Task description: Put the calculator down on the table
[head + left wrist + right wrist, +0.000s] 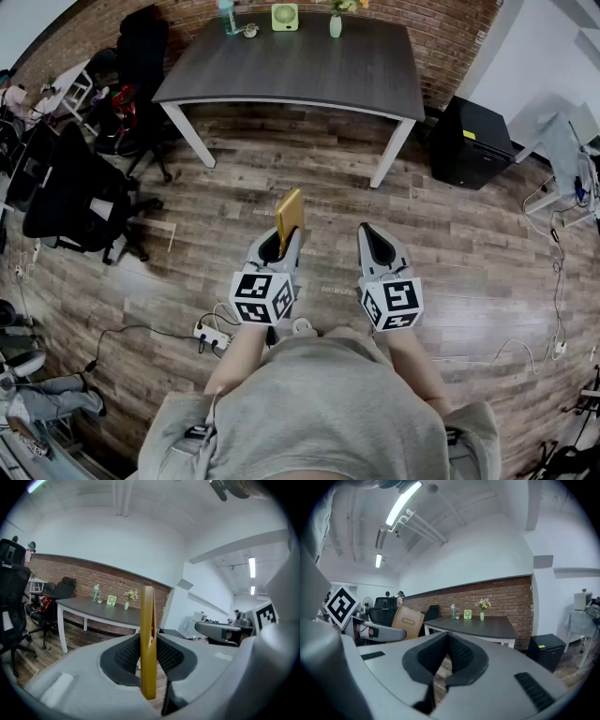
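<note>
On the surface [300,66] at the top of the head view, a small vase [336,24] holds flowers. Our left gripper [281,246] pinches the gold calculator [289,214] between its jaws, edge-on, long axis running up the frame, above the floor [469,244]. On our right gripper [377,246] the jaws are pressed together, empty.

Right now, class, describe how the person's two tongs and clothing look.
Both the left tongs and right tongs have pale grey moulded shells, black ribbed pads inside, and a white cube printed with black square markers at the rear. The person wears a grey top.
</note>
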Available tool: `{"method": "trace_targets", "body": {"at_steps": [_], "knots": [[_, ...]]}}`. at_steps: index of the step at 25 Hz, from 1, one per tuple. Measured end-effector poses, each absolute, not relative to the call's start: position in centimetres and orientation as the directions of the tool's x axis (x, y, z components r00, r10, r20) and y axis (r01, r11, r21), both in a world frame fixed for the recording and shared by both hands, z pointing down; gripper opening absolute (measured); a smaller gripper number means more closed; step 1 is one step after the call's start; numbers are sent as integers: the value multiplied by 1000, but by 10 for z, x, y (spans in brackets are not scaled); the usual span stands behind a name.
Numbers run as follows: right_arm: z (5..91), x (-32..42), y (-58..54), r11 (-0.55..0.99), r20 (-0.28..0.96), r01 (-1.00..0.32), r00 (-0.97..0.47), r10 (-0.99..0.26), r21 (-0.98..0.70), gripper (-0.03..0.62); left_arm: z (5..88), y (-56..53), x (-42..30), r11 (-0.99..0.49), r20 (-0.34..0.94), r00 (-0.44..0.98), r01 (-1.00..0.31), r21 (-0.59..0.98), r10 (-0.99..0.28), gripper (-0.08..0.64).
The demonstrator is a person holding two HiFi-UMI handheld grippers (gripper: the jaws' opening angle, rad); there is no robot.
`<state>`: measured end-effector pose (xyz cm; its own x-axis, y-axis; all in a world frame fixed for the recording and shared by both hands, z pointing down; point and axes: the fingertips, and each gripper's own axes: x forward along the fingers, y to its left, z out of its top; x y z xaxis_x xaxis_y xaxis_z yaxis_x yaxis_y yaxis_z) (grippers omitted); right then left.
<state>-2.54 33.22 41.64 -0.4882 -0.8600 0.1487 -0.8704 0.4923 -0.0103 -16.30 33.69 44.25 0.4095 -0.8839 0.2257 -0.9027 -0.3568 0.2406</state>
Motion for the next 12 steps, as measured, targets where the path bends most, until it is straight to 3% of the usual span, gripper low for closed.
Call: {"method": "trace_targets", "body": {"at_steps": [12], "knots": [[410,17,406,504,163,-863,-499,-851,-13,2,441,403,-109,-368,250,423,-899,239,-871,87]]}}
